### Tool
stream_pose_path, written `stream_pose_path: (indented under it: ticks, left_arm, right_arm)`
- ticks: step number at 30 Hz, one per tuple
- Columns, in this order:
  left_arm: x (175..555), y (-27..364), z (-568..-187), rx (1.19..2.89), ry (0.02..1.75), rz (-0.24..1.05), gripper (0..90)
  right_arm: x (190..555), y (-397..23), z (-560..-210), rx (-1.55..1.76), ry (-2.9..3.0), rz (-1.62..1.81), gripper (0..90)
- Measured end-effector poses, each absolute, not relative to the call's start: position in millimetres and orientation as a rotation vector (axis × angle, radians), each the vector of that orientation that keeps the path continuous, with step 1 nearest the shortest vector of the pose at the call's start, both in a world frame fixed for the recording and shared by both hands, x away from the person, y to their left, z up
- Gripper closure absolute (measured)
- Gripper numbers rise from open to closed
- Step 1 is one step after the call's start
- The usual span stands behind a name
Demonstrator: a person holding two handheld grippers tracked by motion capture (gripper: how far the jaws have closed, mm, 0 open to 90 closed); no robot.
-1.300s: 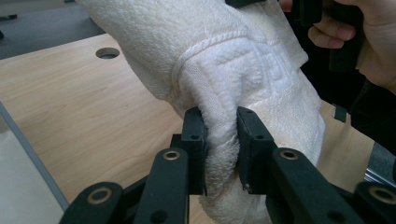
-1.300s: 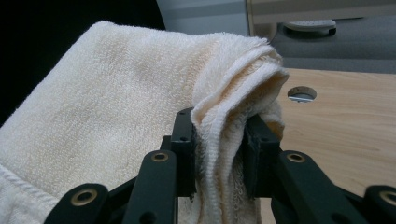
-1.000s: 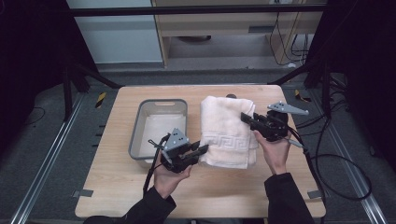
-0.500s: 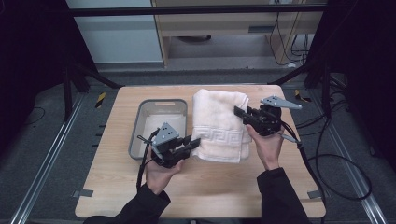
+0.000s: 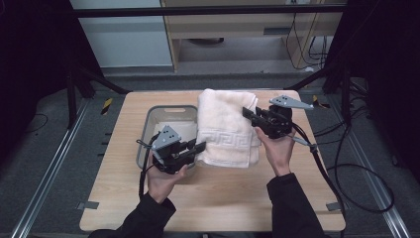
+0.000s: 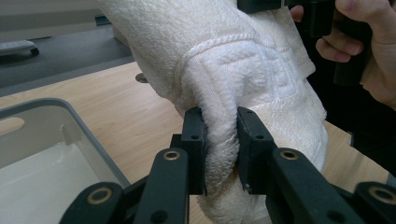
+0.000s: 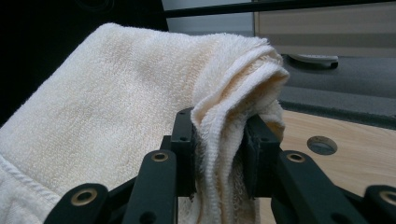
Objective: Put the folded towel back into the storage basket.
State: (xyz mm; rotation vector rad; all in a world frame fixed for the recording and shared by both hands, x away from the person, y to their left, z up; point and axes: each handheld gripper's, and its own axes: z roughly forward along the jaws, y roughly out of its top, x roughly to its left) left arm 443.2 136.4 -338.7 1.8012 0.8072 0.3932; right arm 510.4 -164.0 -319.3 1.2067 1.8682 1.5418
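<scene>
Stretching between the two tongs, the folded white towel (image 5: 225, 126) is pinched at its near edge by the left gripper (image 5: 198, 148) and at its far corner by the right gripper (image 5: 249, 113).

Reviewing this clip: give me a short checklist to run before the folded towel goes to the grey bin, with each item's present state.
1. Left gripper shut on the towel: ok.
2. Right gripper shut on the towel's far edge: ok.
3. Towel folded, not unravelling: ok.
4. Towel lifted off the table: cannot tell for the whole towel.
5. Bin open on top: ok.
6. Bin free of other things: cannot tell, the towel covers part.
</scene>
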Motion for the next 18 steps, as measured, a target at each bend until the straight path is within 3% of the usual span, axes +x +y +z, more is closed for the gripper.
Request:
stream_pose_path:
  ticks: [18]
  left_arm:
    - [444.3,163.5,-327.5,1.759,0.826,0.424,74.5]
  right_arm:
    - [517.6,-135.4,-302.4,1.166,1.868,1.552,69.7]
